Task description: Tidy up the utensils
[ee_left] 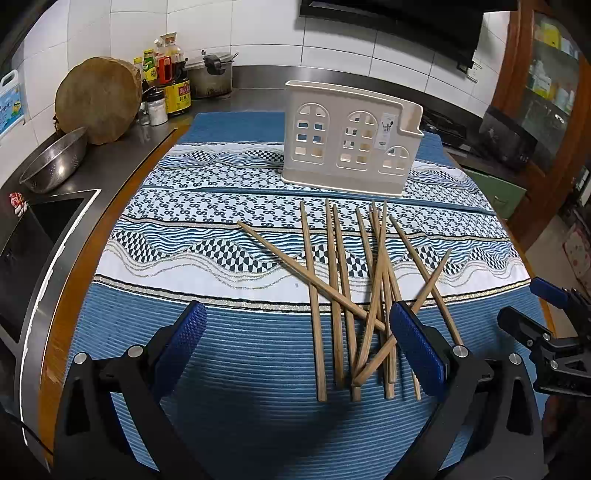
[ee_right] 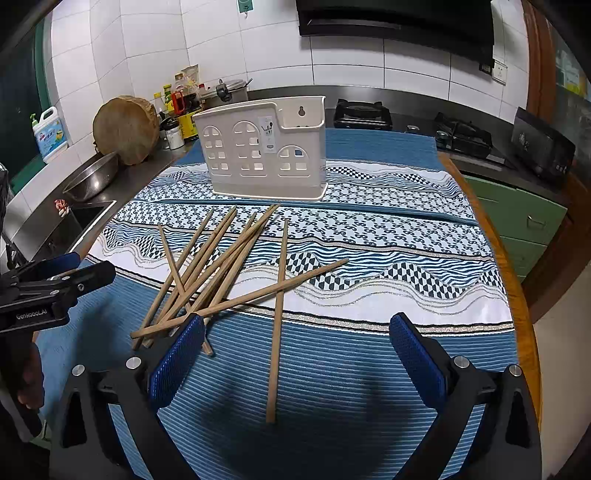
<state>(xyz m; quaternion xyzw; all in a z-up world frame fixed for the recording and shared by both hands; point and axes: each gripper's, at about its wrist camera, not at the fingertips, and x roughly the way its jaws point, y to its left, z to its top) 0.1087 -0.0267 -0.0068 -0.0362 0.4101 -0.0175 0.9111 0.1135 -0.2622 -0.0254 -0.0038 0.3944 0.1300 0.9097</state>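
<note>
While both tongs are being held spread and empty, the chopsticks (ee_left: 347,295) are lying lengthwise toward the holder (ee_left: 351,136) — nearer the left tongs (ee_left: 299,332), beside one pad (ee_left: 413,339).

On my feeds I see a blue patterned cloth (ee_left: 229,221) covering the table, with a steel counter (ee_left: 122,155) running along its left. There a colander (ee_left: 55,158) sits by the sink (ee_left: 33,236), a round wooden block (ee_left: 98,98) leans against the tiled wall, and sauce bottles (ee_left: 168,77) crowd beside a lidded pot (ee_left: 210,74), with a detergent jug (ee_right: 50,134) further left. Beyond the table I make out two gas burners (ee_right: 362,112), a black range hood (ee_right: 395,18) above them, and green drawers (ee_right: 524,225) to the right.
</note>
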